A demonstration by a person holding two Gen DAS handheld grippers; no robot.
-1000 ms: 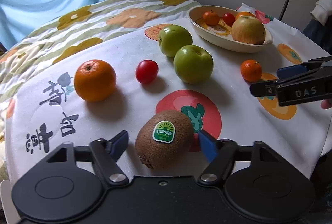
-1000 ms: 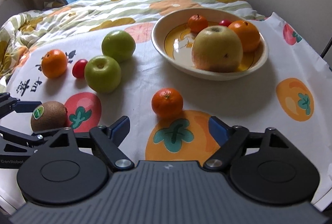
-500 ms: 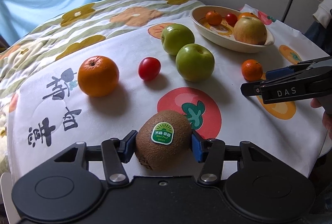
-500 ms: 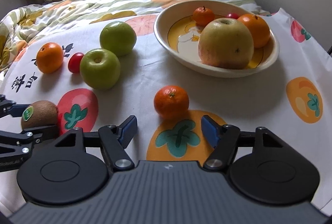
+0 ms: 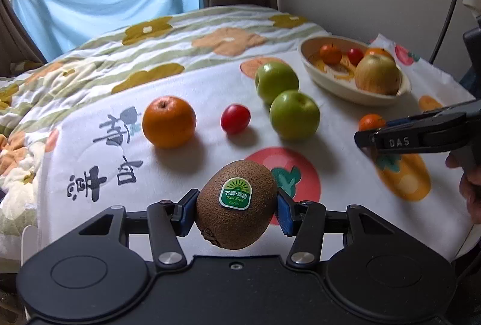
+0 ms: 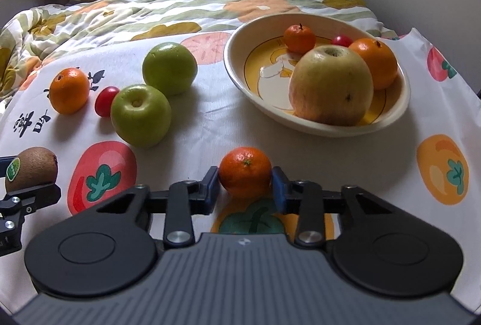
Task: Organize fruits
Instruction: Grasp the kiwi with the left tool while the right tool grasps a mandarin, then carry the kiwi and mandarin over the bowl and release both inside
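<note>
near the table's front edge, the left gripper (image 5: 237,212) is gripping the kiwi (image 5: 236,207) while the right gripper (image 6: 245,186) is closing on the mandarin (image 6: 245,171); next, carrying both to the bowl (image 6: 237,72).

Fuzzy matt kiwi (image 5: 236,209); glossy ceramic bowl (image 6: 390,120)

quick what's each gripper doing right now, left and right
Left gripper: shut on the kiwi, holding it.
Right gripper: jaws closing around the small mandarin, pads at its sides.
</note>
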